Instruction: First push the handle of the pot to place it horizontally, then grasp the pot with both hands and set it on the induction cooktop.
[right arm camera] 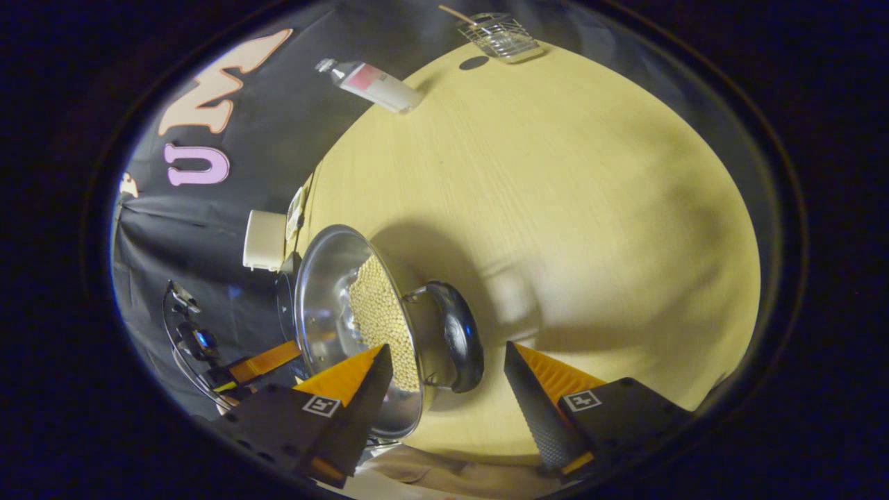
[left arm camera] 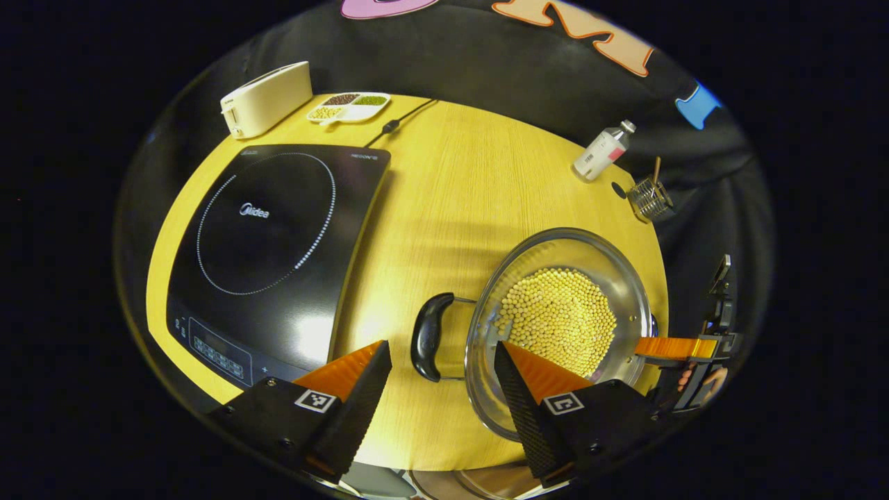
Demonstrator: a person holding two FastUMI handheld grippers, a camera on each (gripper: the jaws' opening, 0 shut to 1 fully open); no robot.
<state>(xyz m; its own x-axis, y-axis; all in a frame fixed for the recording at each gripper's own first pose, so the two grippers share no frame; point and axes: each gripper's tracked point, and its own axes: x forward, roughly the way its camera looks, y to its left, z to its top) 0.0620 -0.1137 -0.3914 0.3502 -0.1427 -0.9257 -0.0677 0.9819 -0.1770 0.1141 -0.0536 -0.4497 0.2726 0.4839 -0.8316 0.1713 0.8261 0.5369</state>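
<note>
A shallow steel pot (left arm camera: 628, 274) holding yellow beans (left arm camera: 559, 319) sits on the wooden table (left arm camera: 451, 187), to the right of the black induction cooktop (left arm camera: 278, 236). The pot's black left handle (left arm camera: 426, 337) lies between the fingers of my left gripper (left arm camera: 441, 345), which is open and not touching it. In the right gripper view the pot (right arm camera: 323, 292) stands on the left, and its other black handle (right arm camera: 458, 333) lies between the spread fingers of my open right gripper (right arm camera: 448, 346). The right gripper (left arm camera: 684, 347) also reaches in at the pot's far side.
Behind the cooktop stand a white appliance (left arm camera: 267, 101) and a divided dish of beans (left arm camera: 349, 107), with a black cable (left arm camera: 399, 121) beside them. A bottle (left arm camera: 603, 151) and a wire basket (left arm camera: 651, 198) stand near the table's far right edge.
</note>
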